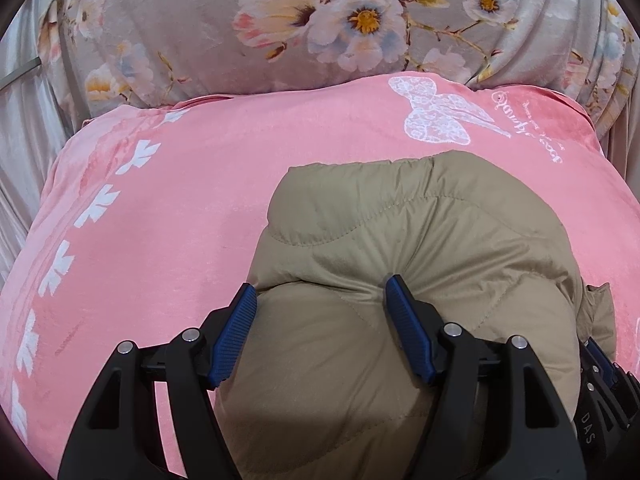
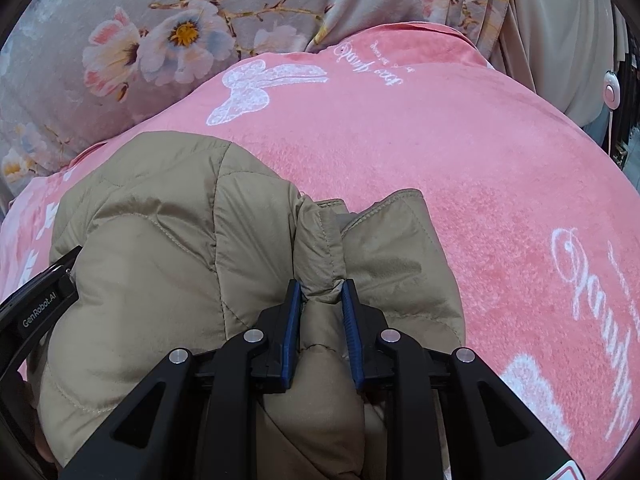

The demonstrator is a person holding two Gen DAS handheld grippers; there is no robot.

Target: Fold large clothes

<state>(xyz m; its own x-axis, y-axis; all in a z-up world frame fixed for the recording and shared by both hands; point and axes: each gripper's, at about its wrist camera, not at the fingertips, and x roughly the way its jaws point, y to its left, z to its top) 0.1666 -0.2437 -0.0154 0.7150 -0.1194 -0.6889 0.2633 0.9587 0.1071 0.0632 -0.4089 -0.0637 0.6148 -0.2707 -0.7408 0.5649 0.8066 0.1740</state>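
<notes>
a tan quilted jacket (image 1: pixel 400 248) is lying bunched on a pink blanket (image 1: pixel 180 208) (white butterfly print) in front of a flowered cushion (image 1: pixel 280 20). the left gripper (image 1: pixel 320 300) is spreading wide, its fingers pressing into the jacket's padding. the right gripper (image 2: pixel 322 292) is pinching a narrow fold of the jacket.

A pink blanket (image 1: pixel 192 208) carries the tan quilted jacket (image 1: pixel 400 240).

Left hand-held gripper (image 1: pixel 320 300) spread wide (blue pads) astride tan quilted jacket (image 1: pixel 400 248), pink blanket (image 1: pixel 180 208) beneath
</notes>
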